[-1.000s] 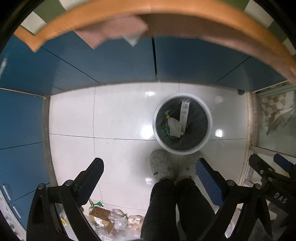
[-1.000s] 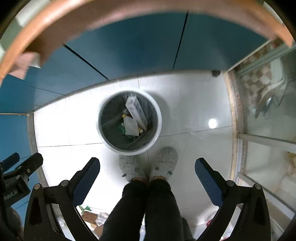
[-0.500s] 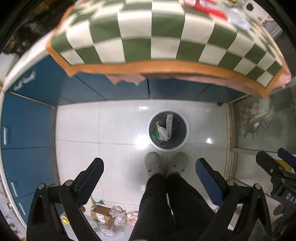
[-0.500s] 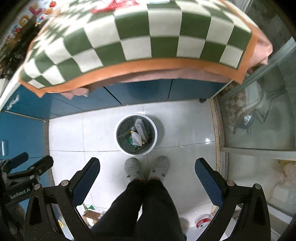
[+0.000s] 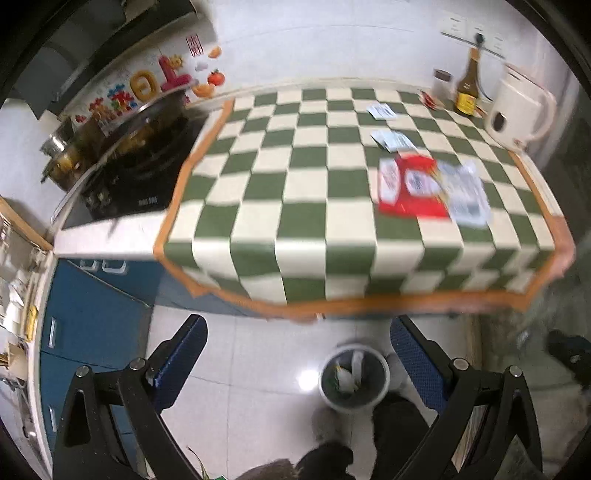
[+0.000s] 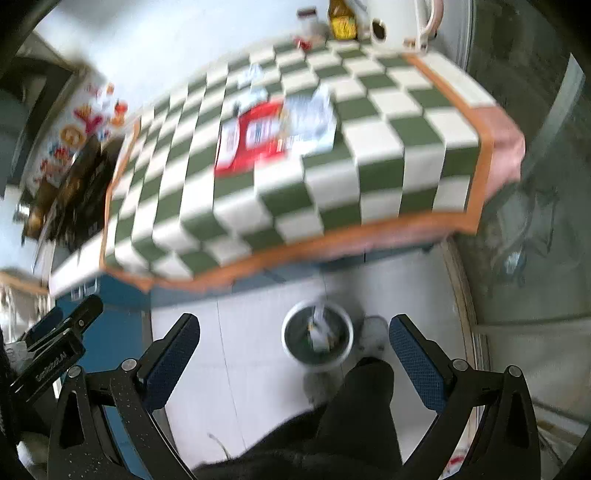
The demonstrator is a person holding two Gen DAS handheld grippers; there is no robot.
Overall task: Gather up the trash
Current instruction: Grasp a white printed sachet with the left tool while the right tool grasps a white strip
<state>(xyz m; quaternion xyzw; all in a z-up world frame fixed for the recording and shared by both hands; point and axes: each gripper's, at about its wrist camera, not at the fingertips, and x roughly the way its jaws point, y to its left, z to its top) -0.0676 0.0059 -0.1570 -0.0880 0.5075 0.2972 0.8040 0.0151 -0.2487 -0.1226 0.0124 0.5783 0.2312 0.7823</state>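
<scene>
Both grippers, left (image 5: pixel 297 341) & right (image 6: pixel 294 341), fingers wide apart w/ nothing held, above floor bin (image 5: pixel 354 376); red packet (image 5: pixel 410 190) & clear wrapper (image 5: pixel 463 194) lie touching on checkered worktop (image 5: pixel 295 206).

Right wrist view smeared throughout: print on the red packet (image 6: pixel 255 136) and the pale wrapper (image 6: pixel 310 118) beside it unreadable, and contents of the trash bin (image 6: pixel 317 334) only a pale streak. Kettle (image 6: pixel 399 22) and bottle (image 6: pixel 341 20) cut off by the top edge there. Left wrist view: bin (image 5: pixel 354 376) partly hidden behind a blue finger (image 5: pixel 417 363); wrapper labels on the checked cloth (image 5: pixel 295 192) too blurred to read.
</scene>
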